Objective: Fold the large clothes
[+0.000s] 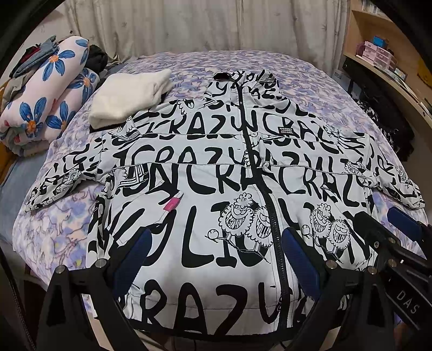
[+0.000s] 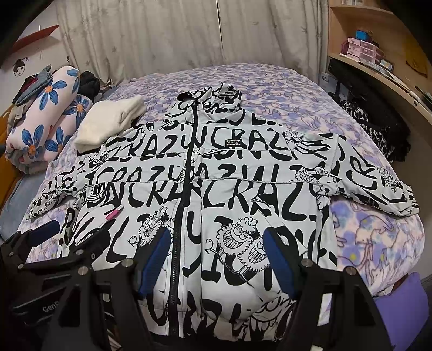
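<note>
Jacket [image 1: 216, 172] lies flat, front up, zipped, spread across the middle of the bed [image 1: 310, 81]. Collar points to the far edge, hem at the near edge. Both sleeves stretch out toward the left and right edges. Pink tag [image 1: 172, 203] sits on the left front panel, small black label [image 1: 286, 130] on the right chest.

Left tool [image 1: 218, 256]: fingers spread wide, nothing between them, hovering above the hem left of the zipper [image 1: 270, 216]. Blue pads [image 1: 140, 251] visible on both fingers.

Right tool [image 2: 216, 256]: also spread, pinching nothing, above the hem right of the zipper. The two tools sit side by side; each shows up at the edge of the other's view.

White folded cloth [image 1: 129, 97] sits at the far-left of the bed, overlapping the jacket's left shoulder. Rolled floral bedding [image 1: 51, 89] is just beyond the left edge. Dark patterned fabric [image 2: 378, 129] hangs by the right edge, under shelves [image 2: 364, 51] holding pink boxes. Curtain [image 1: 202, 24] hangs behind the far edge.
</note>
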Motion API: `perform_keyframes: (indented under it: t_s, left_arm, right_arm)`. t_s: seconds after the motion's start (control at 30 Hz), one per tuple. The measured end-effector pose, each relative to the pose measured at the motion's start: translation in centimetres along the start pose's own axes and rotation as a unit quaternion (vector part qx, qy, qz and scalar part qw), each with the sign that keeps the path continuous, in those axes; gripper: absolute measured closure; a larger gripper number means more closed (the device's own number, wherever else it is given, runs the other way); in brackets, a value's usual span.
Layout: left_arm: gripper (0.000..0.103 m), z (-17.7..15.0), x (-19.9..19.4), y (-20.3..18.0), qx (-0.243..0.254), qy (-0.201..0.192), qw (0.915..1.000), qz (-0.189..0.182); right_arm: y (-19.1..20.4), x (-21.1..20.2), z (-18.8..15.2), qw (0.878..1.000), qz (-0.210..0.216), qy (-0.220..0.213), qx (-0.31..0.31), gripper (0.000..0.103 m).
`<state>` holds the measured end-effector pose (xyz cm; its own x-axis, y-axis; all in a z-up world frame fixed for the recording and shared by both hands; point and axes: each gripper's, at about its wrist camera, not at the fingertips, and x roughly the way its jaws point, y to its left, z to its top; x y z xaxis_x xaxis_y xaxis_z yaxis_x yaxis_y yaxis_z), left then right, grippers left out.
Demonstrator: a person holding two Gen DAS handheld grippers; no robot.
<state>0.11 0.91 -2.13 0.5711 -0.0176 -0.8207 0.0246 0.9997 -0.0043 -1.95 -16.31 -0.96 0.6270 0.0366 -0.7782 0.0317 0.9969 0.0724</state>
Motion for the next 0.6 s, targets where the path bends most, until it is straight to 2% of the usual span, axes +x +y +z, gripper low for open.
perform_keyframes:
  t_s: [0.6]
  left_arm:
    - [0.008, 0.05, 0.02, 0.05, 0.000, 0.000, 1.0000, 0.000]
  right_arm:
    - [-0.07, 0.36, 0.30, 1.000, -0.001, 0.001, 0.000, 0.032]
